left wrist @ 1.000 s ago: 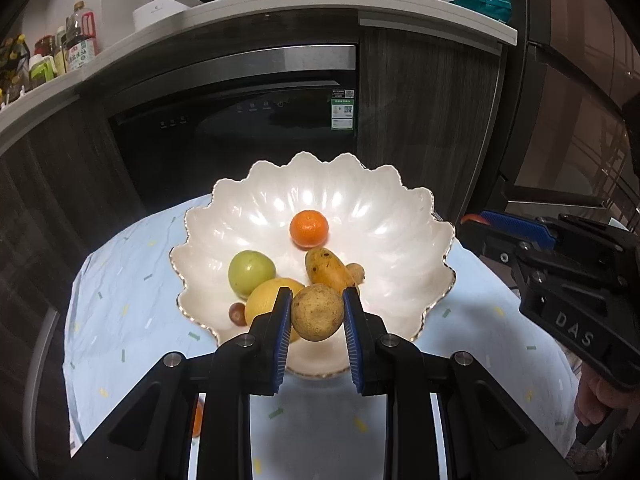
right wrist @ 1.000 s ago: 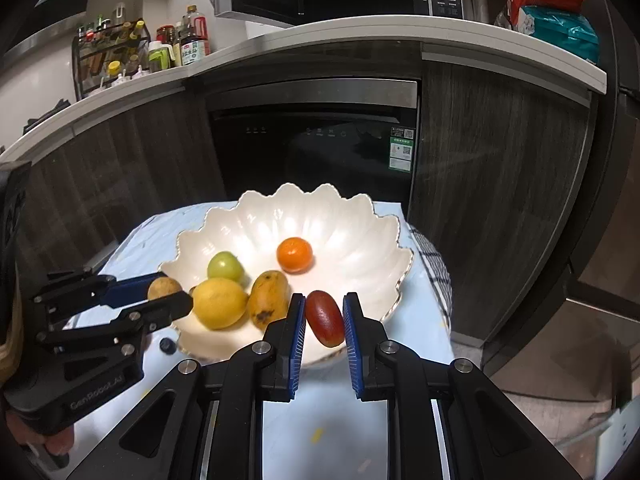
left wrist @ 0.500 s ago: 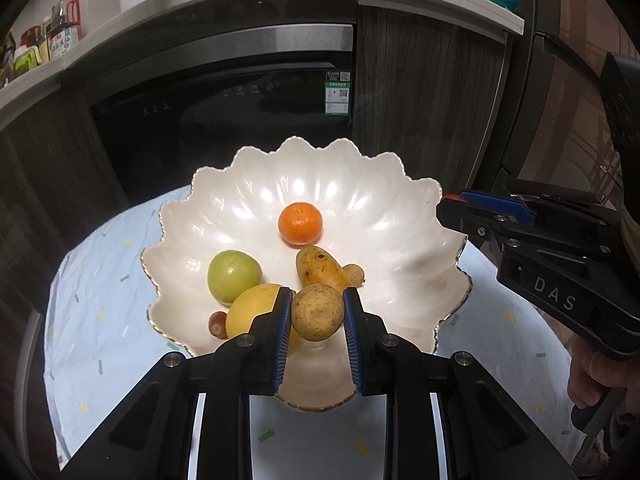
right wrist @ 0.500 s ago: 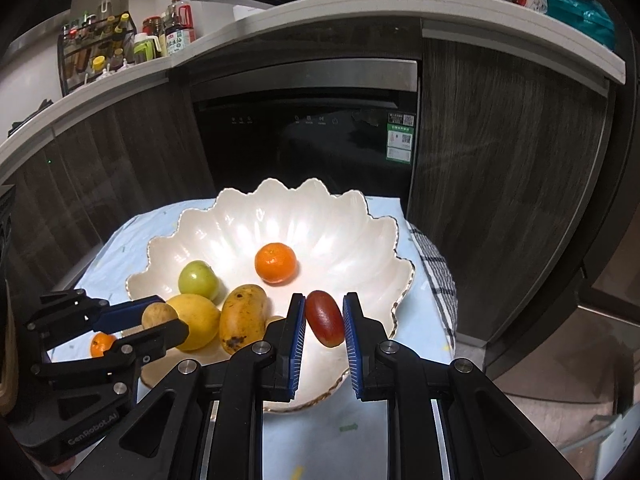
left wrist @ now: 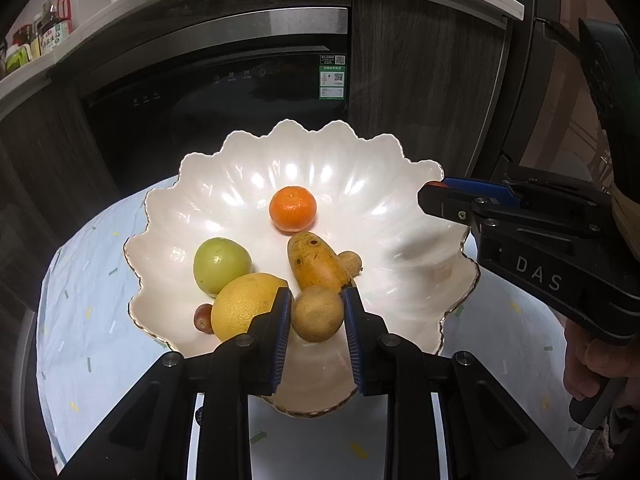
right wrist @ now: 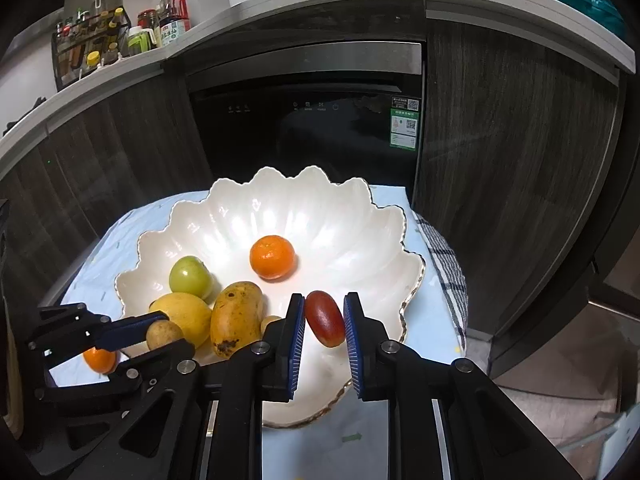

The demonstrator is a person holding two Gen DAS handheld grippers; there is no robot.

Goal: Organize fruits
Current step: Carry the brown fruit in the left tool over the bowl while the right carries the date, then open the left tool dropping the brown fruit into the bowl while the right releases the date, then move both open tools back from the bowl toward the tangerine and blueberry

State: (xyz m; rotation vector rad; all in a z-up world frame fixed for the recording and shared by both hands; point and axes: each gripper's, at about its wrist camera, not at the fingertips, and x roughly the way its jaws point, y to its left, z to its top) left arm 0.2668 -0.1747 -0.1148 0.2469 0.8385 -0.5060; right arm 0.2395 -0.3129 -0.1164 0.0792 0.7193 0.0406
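A white scalloped bowl [left wrist: 320, 152] [right wrist: 280, 196] holds a mandarin [left wrist: 293, 209], a green fruit [left wrist: 222, 265], a yellow citrus [left wrist: 244, 306], a mango [left wrist: 316, 266], a small tan fruit [left wrist: 351, 262] and a small red grape [left wrist: 203, 318]. My left gripper [left wrist: 317, 295] [right wrist: 176, 332] hangs over the bowl's near side. Its jaws are opening, with a round brown fruit [left wrist: 317, 314] [right wrist: 162, 334] still touching both pads. My right gripper [right wrist: 324, 300] [left wrist: 434, 194] is shut on a dark red oval fruit [right wrist: 325, 318] above the bowl's right side.
The bowl sits on a light blue tablecloth [left wrist: 92, 280]. A second mandarin [right wrist: 99, 360] lies on the cloth left of the bowl. A checked towel [right wrist: 448, 276] hangs at the table's right edge. A dark appliance front [right wrist: 304, 128] stands close behind. A hand [left wrist: 596, 364] holds the right gripper.
Both grippers have come forward and down over the bowl, each with its fruit still between the pads. The left jaws stand slightly wider than before.
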